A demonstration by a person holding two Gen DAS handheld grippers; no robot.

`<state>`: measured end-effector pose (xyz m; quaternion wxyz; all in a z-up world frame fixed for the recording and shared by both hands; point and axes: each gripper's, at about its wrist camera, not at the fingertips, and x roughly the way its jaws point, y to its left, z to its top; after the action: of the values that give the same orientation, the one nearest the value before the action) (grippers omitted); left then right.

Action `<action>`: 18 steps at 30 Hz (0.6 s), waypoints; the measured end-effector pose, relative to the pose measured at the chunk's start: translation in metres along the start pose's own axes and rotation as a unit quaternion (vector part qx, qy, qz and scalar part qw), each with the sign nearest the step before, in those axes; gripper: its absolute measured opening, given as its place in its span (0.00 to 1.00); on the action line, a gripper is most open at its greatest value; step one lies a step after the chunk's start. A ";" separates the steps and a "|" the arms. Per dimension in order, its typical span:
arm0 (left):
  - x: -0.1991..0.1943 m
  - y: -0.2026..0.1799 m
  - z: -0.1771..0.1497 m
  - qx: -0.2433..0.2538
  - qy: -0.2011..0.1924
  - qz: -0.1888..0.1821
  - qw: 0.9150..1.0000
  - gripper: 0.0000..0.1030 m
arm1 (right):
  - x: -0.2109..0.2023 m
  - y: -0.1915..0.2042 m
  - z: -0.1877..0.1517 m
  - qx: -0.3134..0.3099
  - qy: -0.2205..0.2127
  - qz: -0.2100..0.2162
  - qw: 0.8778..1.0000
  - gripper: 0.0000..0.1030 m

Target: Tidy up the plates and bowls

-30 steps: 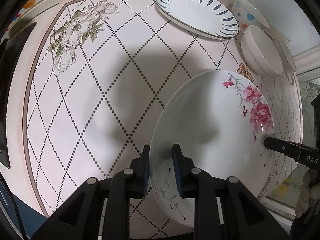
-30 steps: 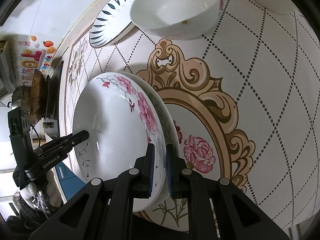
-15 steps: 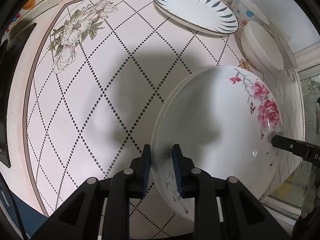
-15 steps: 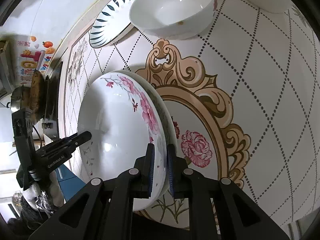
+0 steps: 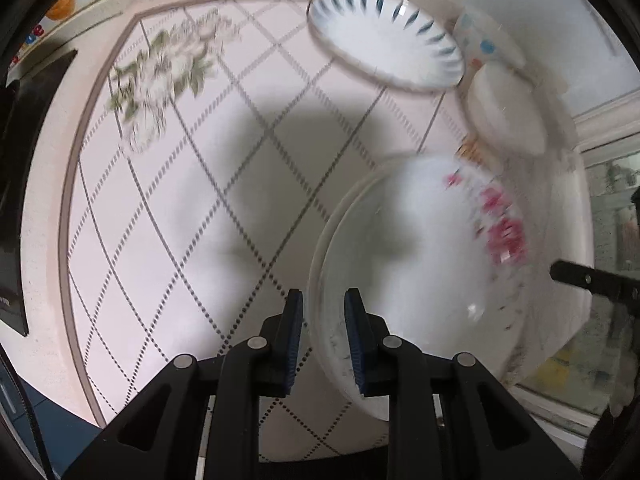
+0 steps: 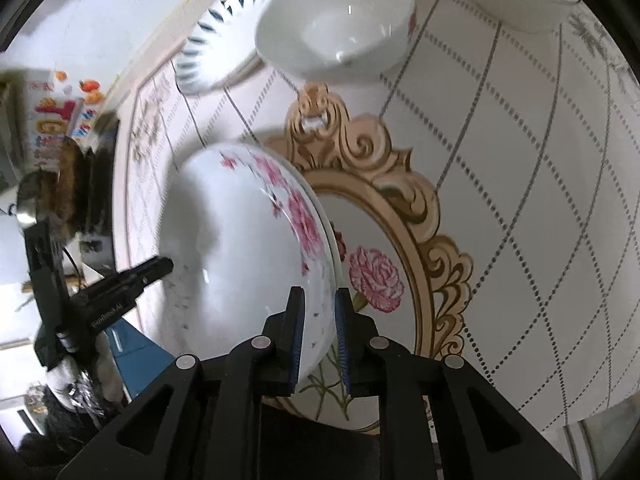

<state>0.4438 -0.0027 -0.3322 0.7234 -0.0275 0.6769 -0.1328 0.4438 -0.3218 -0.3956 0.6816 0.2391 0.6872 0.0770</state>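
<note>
Straddling floral plate (image 6: 240, 240) rim, right gripper (image 6: 319, 336)

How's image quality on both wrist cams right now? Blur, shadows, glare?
Left wrist: heavy motion blur on the floral plate, blue-striped plate and tablecloth; the left gripper stays sharp; a broad soft shadow crosses the cloth. Right wrist: milder blur, worst at the left edge; small glare spots in the white bowl; right gripper crisp. Fisheye bending in both.

Home kitchen: patterned tabletop (image 5: 168, 208) w/ crockery (blue-rimmed plate (image 5: 384, 44)).
</note>
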 end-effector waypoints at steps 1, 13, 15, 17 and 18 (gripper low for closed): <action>-0.007 0.000 0.005 -0.002 -0.008 -0.004 1.000 0.19 | -0.009 0.003 0.005 0.002 -0.009 0.007 1.000 0.17; 0.003 0.005 0.163 -0.047 -0.018 -0.049 0.998 0.27 | -0.054 0.058 0.170 0.007 -0.100 0.035 0.994 0.54; 0.019 0.006 0.183 -0.054 -0.010 -0.045 0.997 0.27 | -0.042 0.061 0.194 0.006 -0.084 0.014 0.996 0.54; 0.033 0.008 0.200 -0.054 -0.003 -0.033 0.998 0.27 | -0.025 0.064 0.217 0.005 -0.064 -0.017 0.998 0.54; 0.037 0.008 0.205 -0.055 0.001 -0.032 0.998 0.27 | -0.016 0.065 0.226 0.002 -0.054 -0.029 0.998 0.54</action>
<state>0.6495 -0.0326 -0.3532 0.7155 -0.0884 0.6828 -0.1184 0.6779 -0.3215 -0.3667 0.7193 0.2240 0.6562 0.0428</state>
